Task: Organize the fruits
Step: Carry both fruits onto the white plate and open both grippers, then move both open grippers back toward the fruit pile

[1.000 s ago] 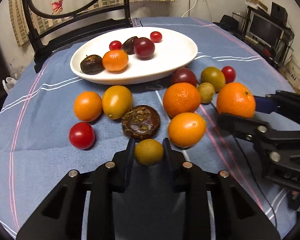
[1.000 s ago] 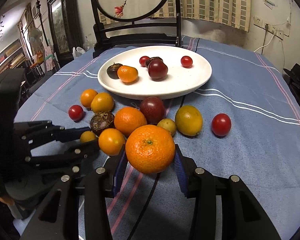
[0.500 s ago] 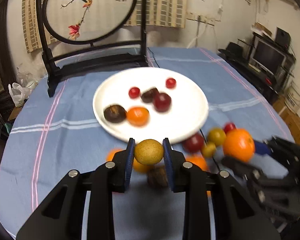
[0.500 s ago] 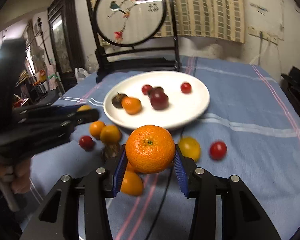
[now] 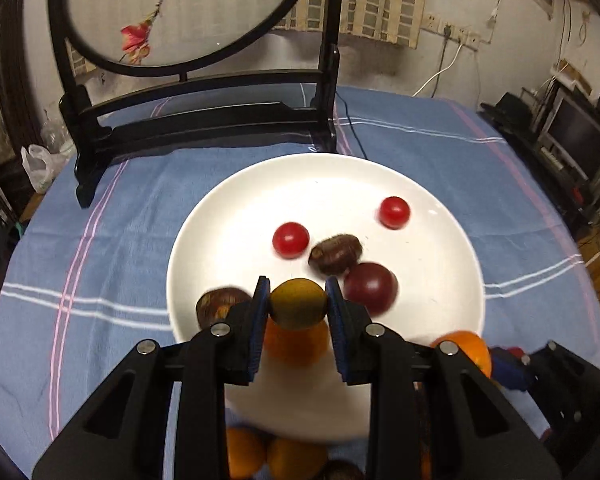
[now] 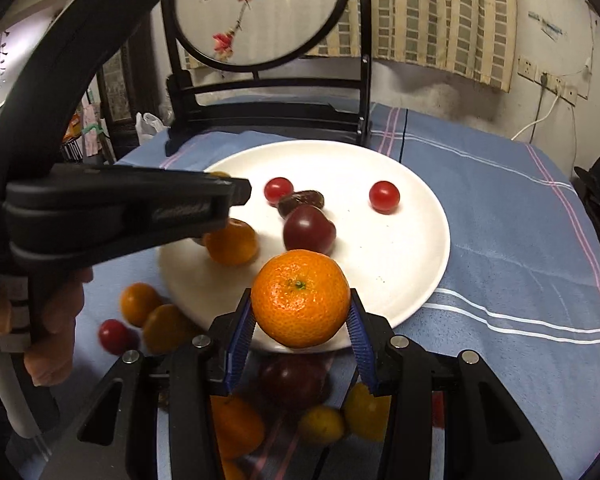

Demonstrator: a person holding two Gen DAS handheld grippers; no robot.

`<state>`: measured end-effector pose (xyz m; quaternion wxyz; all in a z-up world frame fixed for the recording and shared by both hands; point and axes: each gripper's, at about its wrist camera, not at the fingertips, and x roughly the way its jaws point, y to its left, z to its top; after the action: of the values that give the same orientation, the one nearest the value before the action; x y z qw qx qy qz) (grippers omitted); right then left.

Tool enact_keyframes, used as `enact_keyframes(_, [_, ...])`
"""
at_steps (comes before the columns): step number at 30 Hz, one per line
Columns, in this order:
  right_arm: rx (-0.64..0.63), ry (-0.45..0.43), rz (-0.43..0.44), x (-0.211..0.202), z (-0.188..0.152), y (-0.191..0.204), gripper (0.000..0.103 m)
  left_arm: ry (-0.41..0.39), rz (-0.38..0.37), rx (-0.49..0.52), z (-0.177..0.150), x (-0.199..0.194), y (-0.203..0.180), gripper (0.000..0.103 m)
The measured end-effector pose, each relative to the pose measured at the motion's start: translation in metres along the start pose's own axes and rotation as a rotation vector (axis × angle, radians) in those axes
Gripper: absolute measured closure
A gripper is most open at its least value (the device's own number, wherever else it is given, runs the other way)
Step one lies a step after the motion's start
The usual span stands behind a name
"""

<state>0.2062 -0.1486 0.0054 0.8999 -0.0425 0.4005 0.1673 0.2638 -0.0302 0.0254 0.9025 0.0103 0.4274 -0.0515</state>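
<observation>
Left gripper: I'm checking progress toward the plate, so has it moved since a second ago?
Yes. The left gripper, with its yellow-green fruit, moved from the loose fruits to over the white plate.

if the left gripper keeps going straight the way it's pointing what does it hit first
Probably the small orange fruit lying on the white plate, seen just under the yellow-green fruit the left gripper holds. Depth is unclear, so it might reach bare plate instead.

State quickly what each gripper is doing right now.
Left gripper: shut on a small yellow-green fruit, held over the white plate.
Right gripper: shut on an orange.
</observation>
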Motion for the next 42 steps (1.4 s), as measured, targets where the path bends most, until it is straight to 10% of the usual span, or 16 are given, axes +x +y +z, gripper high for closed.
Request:
enact_keyframes(5, [0.045, 0.013, 0.044, 0.011, 0.002, -0.010, 0.040, 0.019, 0.042, 0.010, 0.002, 0.021, -0.004, 0.070])
enact_keyframes(8, [0.062, -0.001, 0.063, 0.002, 0.002, -0.016, 0.039, 0.016, 0.047, 0.004, -0.002, 0.019, -0.005, 0.047])
enact_keyframes(22, [0.033, -0.012, 0.052, -0.041, -0.024, -0.011, 0.039, -0.111, 0.144, 0.001, -0.061, -0.068, 0.031, 0.015])
enact_keyframes(35, [-0.134, 0.089, 0.002, -0.056, -0.077, 0.059, 0.040, -0.086, 0.071, -0.074, -0.104, -0.056, 0.091, 0.015])
enact_keyframes(38, [-0.132, 0.131, -0.029, -0.039, -0.078, 0.064, 0.065, -0.053, 0.025, -0.092, -0.106, -0.052, 0.093, 0.015])
enact_keyframes(42, [-0.182, 0.141, -0.060, -0.033, -0.075, 0.069, 0.065, -0.015, 0.013, -0.083, -0.109, -0.045, 0.089, 0.015])
